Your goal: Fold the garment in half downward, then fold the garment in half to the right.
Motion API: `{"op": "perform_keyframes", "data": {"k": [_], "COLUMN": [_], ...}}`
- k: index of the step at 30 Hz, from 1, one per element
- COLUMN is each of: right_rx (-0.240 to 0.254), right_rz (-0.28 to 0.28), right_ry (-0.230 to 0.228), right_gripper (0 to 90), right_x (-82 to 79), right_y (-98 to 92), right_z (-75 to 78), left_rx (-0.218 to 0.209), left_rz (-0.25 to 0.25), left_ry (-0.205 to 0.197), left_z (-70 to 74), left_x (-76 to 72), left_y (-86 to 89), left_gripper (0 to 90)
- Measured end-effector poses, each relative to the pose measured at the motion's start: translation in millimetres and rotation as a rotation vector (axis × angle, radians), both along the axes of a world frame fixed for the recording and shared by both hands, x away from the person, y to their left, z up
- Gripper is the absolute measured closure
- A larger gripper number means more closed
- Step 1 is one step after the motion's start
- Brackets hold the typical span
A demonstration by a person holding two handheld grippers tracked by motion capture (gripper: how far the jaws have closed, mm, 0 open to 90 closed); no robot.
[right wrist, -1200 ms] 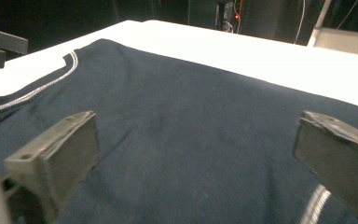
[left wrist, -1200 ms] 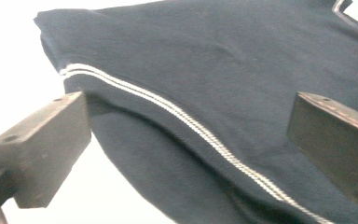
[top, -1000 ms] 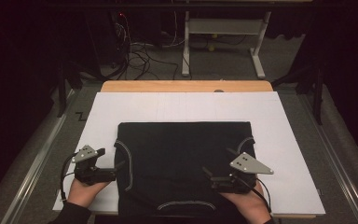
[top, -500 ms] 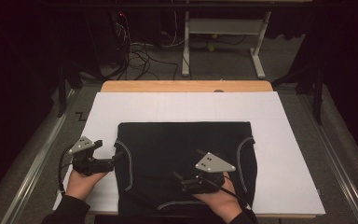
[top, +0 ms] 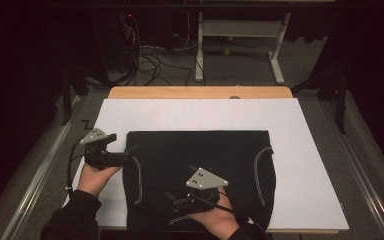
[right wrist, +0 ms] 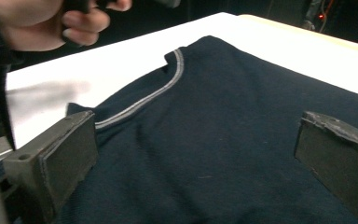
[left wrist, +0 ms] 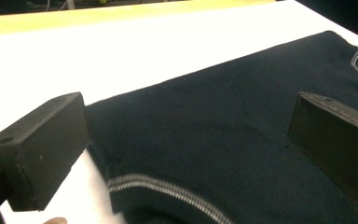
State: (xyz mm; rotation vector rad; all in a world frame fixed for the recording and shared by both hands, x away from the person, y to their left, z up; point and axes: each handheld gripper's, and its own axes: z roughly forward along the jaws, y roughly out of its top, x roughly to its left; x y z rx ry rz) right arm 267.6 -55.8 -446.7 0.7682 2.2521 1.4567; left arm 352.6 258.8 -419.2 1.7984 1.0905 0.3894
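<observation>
The dark knit top (top: 200, 167) lay flat on the white table sheet (top: 300, 150), likely soft and limp. Your left gripper (top: 125, 155) and right gripper (top: 175, 199) both gaped wide, holding nothing. The grey-piped edge (left wrist: 168, 189) looked your best grab.

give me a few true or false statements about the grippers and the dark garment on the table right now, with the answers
1. The dark garment lies flat on the white sheet. True.
2. The left gripper is clamped shut on the garment. False: in the left gripper view its jaws stand wide apart, with the cloth lying between them ungripped.
3. The right gripper is over the garment's near part. True.
4. The right gripper's jaws are closed. False: in the right gripper view they stand open over the cloth.
5. The garment has a pale stripe trim along a curved edge. True.
6. The garment hangs over the far wooden edge of the table. False: it stops short of it, on the white sheet.
</observation>
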Motion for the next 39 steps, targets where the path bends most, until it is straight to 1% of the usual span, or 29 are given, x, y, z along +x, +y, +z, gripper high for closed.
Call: {"op": "perform_keyframes", "data": {"k": [2, 3, 4, 5, 6, 7, 11, 15, 17, 19, 21, 23, 26, 27, 28, 29, 30, 31, 33, 35, 37, 38, 39], "right_rx": [-0.006, -0.008, -0.011, -0.011, -0.012, -0.016, -0.024, -0.02, -0.019, -0.015, -0.02, -0.015, -0.015, -0.017, -0.019, -0.021, -0.023, -0.025, -0.029, -0.031, -0.026, -0.029, -0.034], "right_rz": [0.011, 0.015, 0.017, 0.018, 0.015, 0.013, 0.007, 0.004, 0.003, 0.004, 0.006, 0.006, 0.01, 0.012, 0.013, 0.013, 0.015, 0.016, 0.024, 0.033, 0.04, 0.042, 0.044], "right_ry": [-0.004, -0.005, -0.005, -0.003, 0.003, 0.008, 0.014, 0.01, 0.014, 0.022, 0.02, 0.018, 0.018, 0.018, 0.018, 0.017, 0.016, 0.017, 0.016, 0.011, 0.016, 0.018, 0.019], "right_gripper": [0.1, 0.1, 0.1, 0.1, 0.1, 0.1, 0.1, 0.1, 0.1, 0.1, 0.1, 0.1, 0.1, 0.1, 0.1, 0.1, 0.1, 0.1, 0.1, 0.1, 0.1, 0.1, 0.1], "right_x": [-0.9, -1.2, -1.4, -1.3, -1.0, -0.5, 1.5, 2.0, 1.9, 2.0, 1.6, 1.1, -0.1, -0.5, -0.8, -1.1, -1.3, -2.0, -4.1, -7.5, -9.1, -9.6, -10.1], "right_y": [3.0, 4.2, 5.1, 5.6, 5.9, 5.9, 5.7, 6.5, 6.8, 7.4, 8.4, 8.4, 9.1, 9.0, 8.9, 8.8, 8.5, 8.4, 8.4, 8.8, 9.7, 10.3, 11.1], "right_z": [-1.4, -2.3, -3.2, -4.3, -5.4, -6.4, -7.9, -7.5, -8.1, -8.8, -8.7, -8.0, -7.2, -6.9, -6.7, -6.6, -6.5, -6.5, -6.0, -5.4, -5.4, -5.5, -5.7], "left_rx": [0.033, 0.032, 0.021, 0.02, 0.027, 0.024, 0.031, 0.015, 0.009, 0.026, 0.042, 0.053, 0.058, 0.05, 0.04, 0.039, 0.039, 0.049, 0.064, 0.061, 0.071, 0.079, 0.077], "left_rz": [0.02, 0.03, 0.03, 0.033, 0.036, 0.037, 0.035, 0.025, 0.022, 0.015, 0.017, 0.025, 0.047, 0.056, 0.066, 0.072, 0.071, 0.069, 0.084, 0.106, 0.12, 0.13, 0.138], "left_ry": [-0.015, -0.006, 0.013, 0.027, 0.03, 0.033, 0.025, 0.016, 0.021, 0.022, 0.041, 0.063, 0.098, 0.11, 0.131, 0.155, 0.181, 0.196, 0.211, 0.23, 0.256, 0.256, 0.252], "left_z": [-0.1, -2.1, -4.8, -7.4, -9.7, -11.6, -16.1, -16.6, -15.8, -15.6, -17.0, -20.7, -29.4, -33.2, -37.4, -41.8, -46.2, -49.9, -55.2, -59.8, -64.4, -64.6, -64.2], "left_x": [4.8, 8.4, 12.7, 16.1, 18.9, 21.1, 25.8, 27.5, 30.9, 36.8, 44.4, 51.7, 62.0, 65.5, 69.0, 72.2, 75.3, 77.4, 80.6, 83.9, 86.2, 86.8, 87.0], "left_y": [0.7, 2.5, 4.6, 5.8, 6.9, 7.8, 9.8, 10.2, 9.4, 7.3, 6.0, 5.9, 8.3, 10.4, 12.3, 13.9, 14.6, 14.5, 14.8, 14.8, 12.3, 11.1, 10.5], "left_gripper": [0.0, 0.0, 0.0, 0.0, 0.0, 0.0, 0.0, 0.0, 0.0, 0.0, 0.0, 0.0, 0.0, 0.0, 0.0, 0.0, 0.0, 0.0, 0.0, 0.0, 0.4, 2.3, 5.0]}}
